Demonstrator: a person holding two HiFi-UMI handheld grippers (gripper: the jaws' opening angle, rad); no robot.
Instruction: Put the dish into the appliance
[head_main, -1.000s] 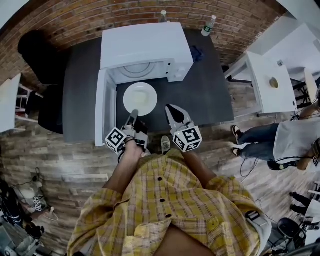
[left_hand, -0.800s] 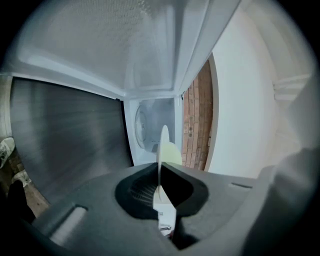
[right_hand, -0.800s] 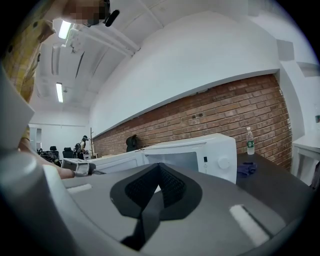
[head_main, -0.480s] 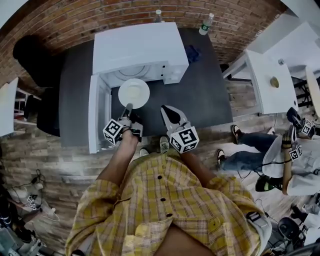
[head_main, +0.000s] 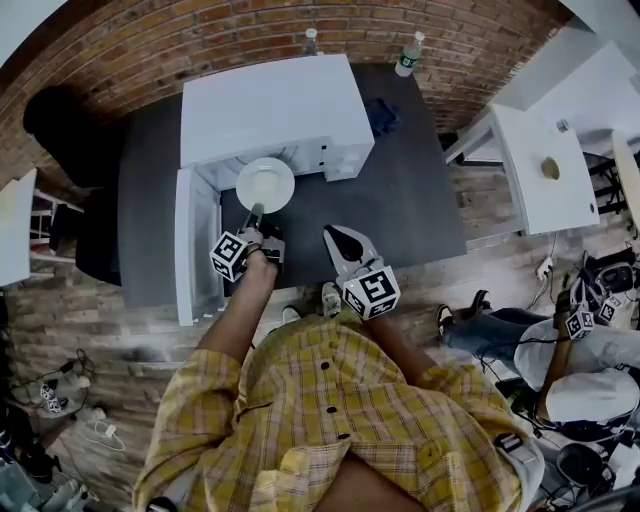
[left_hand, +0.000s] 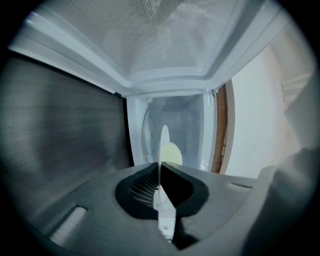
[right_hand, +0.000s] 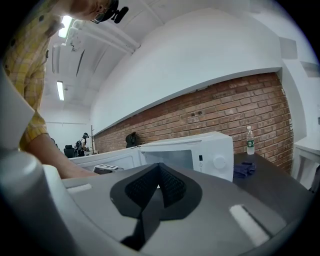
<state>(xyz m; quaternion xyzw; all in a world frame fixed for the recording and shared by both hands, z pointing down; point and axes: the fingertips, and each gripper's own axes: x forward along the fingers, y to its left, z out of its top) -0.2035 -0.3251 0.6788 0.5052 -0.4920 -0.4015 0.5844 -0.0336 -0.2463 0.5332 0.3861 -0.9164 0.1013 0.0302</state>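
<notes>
Plate (head_main: 265, 185) pinched by its near rim, left gripper (head_main: 256, 213) clamped tight on it, the plate edge-on between the jaws. Right gripper (head_main: 336, 233) alongside over the dark table (head_main: 410, 190), jaws closed on nothing. Ahead, the plate hangs at the mouth of the white microwave (head_main: 265, 100), door (head_main: 197, 245) swung wide left. Water bottle (head_main: 410, 52) back by the brick wall.

Operator wears a yellow plaid shirt (head_main: 340, 420), dark-buttoned down the front, with sleeves (head_main: 185, 420) ending above the forearms. Light shoes (head_main: 331, 297). Left gripper (head_main: 256, 213) and right gripper (head_main: 337, 236): grey bodies, black ribbed pads (right_hand: 172, 189). Each carries a white cube (head_main: 230, 256) with black square markers.
</notes>
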